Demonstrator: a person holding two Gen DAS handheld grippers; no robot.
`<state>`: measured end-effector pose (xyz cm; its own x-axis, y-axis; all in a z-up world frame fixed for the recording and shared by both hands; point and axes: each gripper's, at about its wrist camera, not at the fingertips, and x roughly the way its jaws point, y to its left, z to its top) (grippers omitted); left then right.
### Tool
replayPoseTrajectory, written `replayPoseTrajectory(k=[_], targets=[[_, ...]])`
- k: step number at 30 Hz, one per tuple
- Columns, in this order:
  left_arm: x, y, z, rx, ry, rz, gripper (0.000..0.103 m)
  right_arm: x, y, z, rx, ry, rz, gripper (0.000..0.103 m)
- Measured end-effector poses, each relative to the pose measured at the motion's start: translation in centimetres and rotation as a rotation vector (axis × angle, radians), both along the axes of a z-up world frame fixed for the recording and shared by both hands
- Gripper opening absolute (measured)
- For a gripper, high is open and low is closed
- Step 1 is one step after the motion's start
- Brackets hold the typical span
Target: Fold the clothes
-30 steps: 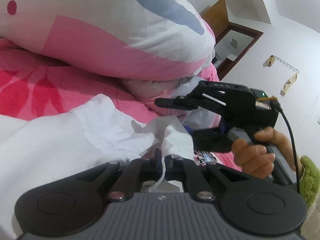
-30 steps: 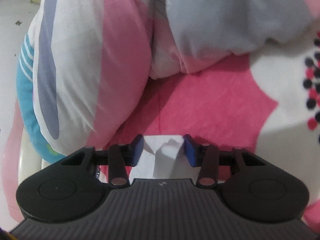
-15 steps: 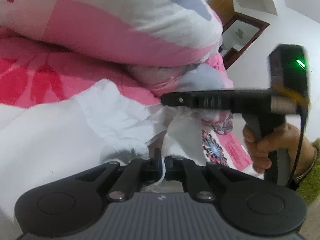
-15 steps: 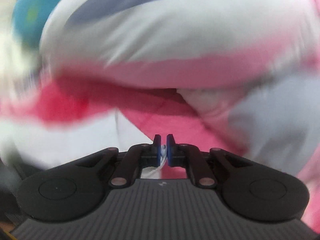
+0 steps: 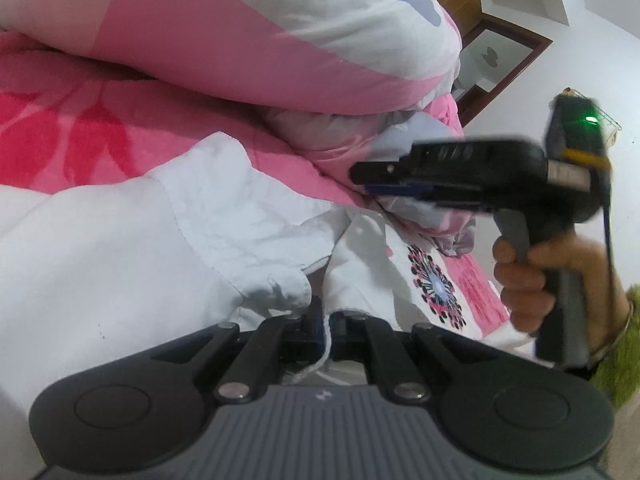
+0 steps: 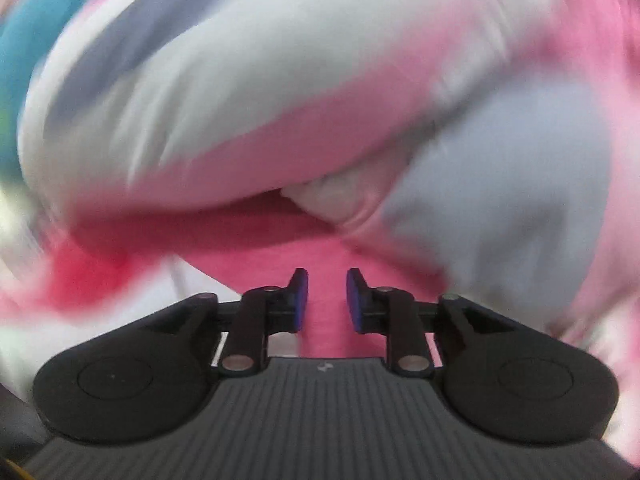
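Now the right claw (image 6: 323,294) stands parted with nothing between its blue pads; only pink bedspread (image 6: 320,256) shows in the gap. Half a second ago it was pinched shut on a sliver of white cloth, and a second ago it was wide with white fabric between the fingers. Judgement: the right side has just let go of its hold, so that edge of the garment is laid down or dropped.

Left claw (image 5: 326,320) is closed on a white hem or cord of the white garment (image 5: 168,232), as in both earlier frames. The garment lies rumpled across the bed in front of it, one flap (image 5: 372,264) raised near the claw tips.

In the left view the right claw (image 5: 400,186) sits further right and higher than half a second ago, clear of the cloth, blurred by motion, with a hand (image 5: 532,272) on its grip. The duvet (image 5: 280,40) is heaped behind.

The right view is heavily smeared. Whether a fold is complete cannot be told; the cloth is bunched, not flat.
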<state>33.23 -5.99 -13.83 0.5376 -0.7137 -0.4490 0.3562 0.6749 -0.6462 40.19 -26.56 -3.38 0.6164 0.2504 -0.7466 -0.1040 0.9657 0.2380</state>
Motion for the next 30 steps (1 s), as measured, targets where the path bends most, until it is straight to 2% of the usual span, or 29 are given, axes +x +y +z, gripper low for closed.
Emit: replayPoseTrajectory(k=[2,4,8,10,11,12,13,15,19,22,30], targets=[[0.0,0.0,0.0,0.000,0.000,0.000,0.003,1.3,-1.6,-1.0,0.165,0.118,-0.037,0.031],[-0.1,0.0,0.0,0.000,0.000,0.000,0.003,2.1,-1.9,-2.1,0.199,0.194,-0.062,0.031],[-0.1,0.1,0.0,0.000,0.001,0.000,0.003,2.7,-1.5,-2.6,0.220,0.231,-0.055,0.033],[-0.1,0.1,0.0,0.001,0.002,0.000,0.003,3.0,-1.3,-2.3,0.225,0.237,-0.031,0.029],[-0.1,0.0,0.0,0.001,0.002,0.000,0.003,3.0,-1.1,-2.3,0.228,0.239,-0.016,0.021],[-0.1,0.0,0.0,0.001,0.002,0.000,0.003,3.1,-0.7,-2.2,0.228,0.243,0.005,0.007],[0.0,0.0,0.0,0.001,0.002,-0.001,0.003,3.0,-0.3,-2.2,0.220,0.242,0.030,0.004],[0.0,0.1,0.0,0.000,0.003,0.000,0.003,2.6,0.9,-1.8,0.173,0.209,0.077,0.002],[0.0,0.0,0.0,-0.003,0.004,0.001,0.003,1.7,3.5,-0.4,-0.009,0.060,0.151,0.000],[0.1,0.0,-0.1,-0.006,0.006,0.002,0.003,2.5,4.7,-0.6,-0.193,-0.057,0.182,0.000],[0.3,0.2,-0.2,-0.024,0.018,0.009,0.003,2.0,6.8,-1.3,-0.380,-0.233,0.191,0.000]])
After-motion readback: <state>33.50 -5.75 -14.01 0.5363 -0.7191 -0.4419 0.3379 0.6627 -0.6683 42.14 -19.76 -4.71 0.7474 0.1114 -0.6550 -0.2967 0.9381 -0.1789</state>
